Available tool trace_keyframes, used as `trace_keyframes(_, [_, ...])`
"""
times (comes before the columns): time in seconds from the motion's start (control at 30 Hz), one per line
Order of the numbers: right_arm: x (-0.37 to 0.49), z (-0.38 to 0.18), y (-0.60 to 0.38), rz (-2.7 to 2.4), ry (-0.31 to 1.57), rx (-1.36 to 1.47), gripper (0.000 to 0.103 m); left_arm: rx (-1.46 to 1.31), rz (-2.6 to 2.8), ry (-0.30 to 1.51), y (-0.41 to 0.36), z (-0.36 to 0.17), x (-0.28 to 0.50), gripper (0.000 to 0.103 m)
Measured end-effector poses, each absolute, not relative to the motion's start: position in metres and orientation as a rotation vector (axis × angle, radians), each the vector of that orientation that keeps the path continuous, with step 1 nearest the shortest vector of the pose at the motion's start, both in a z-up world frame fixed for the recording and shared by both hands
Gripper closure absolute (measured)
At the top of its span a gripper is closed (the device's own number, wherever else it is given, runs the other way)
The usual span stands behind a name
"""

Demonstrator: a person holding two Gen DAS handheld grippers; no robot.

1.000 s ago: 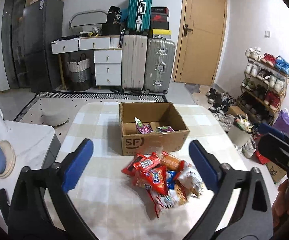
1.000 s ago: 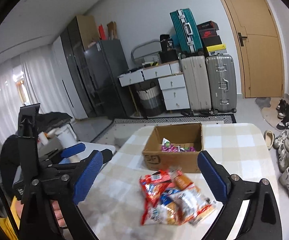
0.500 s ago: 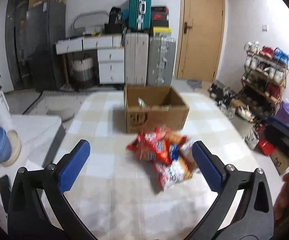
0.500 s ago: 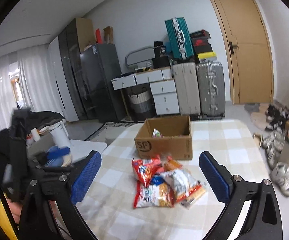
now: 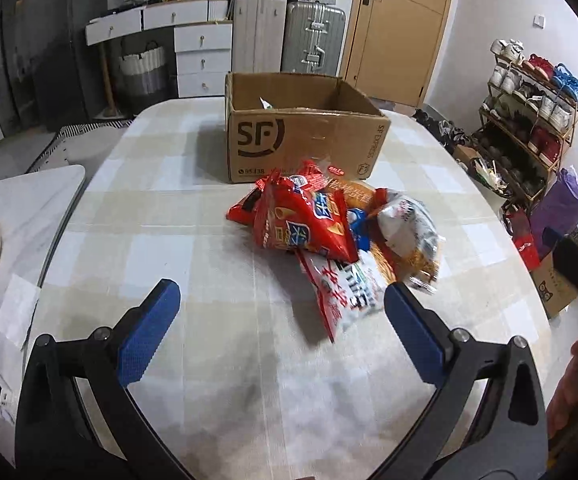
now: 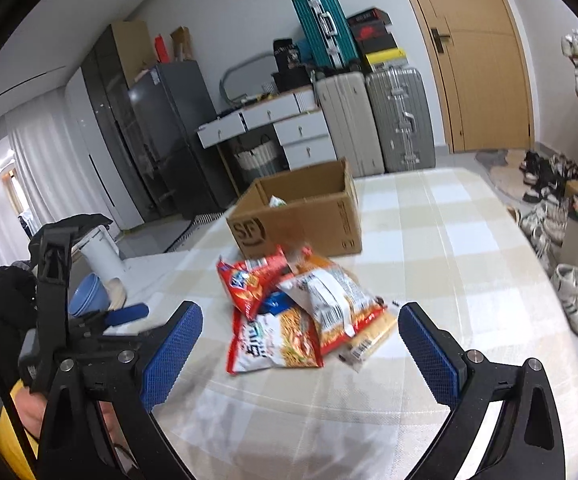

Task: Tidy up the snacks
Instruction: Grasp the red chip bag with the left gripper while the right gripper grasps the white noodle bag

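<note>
Both grippers hover wide open over a desk with a snack pile in front of an SF carton.

The left gripper (image 5: 277, 316) has its jaws spread far apart and empty, with the snack pile (image 5: 337, 236) at its 12 to 1 o'clock on the checked desk (image 5: 169, 248). A red chip bag (image 5: 303, 220) lies on top of the pile, a white-and-red noodle packet (image 5: 345, 292) nearest the jaws, and a white crinkled bag (image 5: 407, 224) at the pile's 3 o'clock side. The open SF cardboard box (image 5: 301, 140) stands just beyond the pile at 12 o'clock, with a packet tip (image 5: 265, 102) peeking above its near wall. The right gripper (image 6: 299, 344) also has its jaws wide and empty, the pile straight ahead between its blue pads (image 6: 171, 356), apart from them. Suitcases (image 5: 285, 36) and a shoe rack (image 5: 529, 120) line the room behind.
</note>
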State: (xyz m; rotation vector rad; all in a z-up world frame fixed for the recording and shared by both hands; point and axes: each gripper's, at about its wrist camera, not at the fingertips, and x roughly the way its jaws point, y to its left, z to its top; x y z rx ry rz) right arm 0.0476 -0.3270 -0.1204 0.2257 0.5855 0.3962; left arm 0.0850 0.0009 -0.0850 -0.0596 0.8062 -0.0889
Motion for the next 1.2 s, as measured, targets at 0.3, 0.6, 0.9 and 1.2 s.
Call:
trace_keyframes(0.3, [0.09, -0.158, -0.331, 0.403, 0.67, 0.252, 0.003, -0.114, -0.108, 0.884, 0.004, -0.111, 0.153, 0.001])
trace_keyframes(0.6, [0.124, -0.173, -0.333, 0.409, 0.711, 0.277, 0.003, -0.158, -0.128, 0.918, 0.002, -0.129, 0.199, 0.001])
trace_keyframes(0.9, [0.149, -0.179, -0.325, 0.429, 0.735, 0.246, 0.003, -0.194, -0.147, 0.931, 0.003, -0.145, 0.224, 0.001])
trace_keyframes(1.2, [0.172, -0.187, -0.316, 0.472, 0.768, 0.215, 0.003, -0.347, -0.269, 0.917, 0.023, -0.161, 0.234, 0.028])
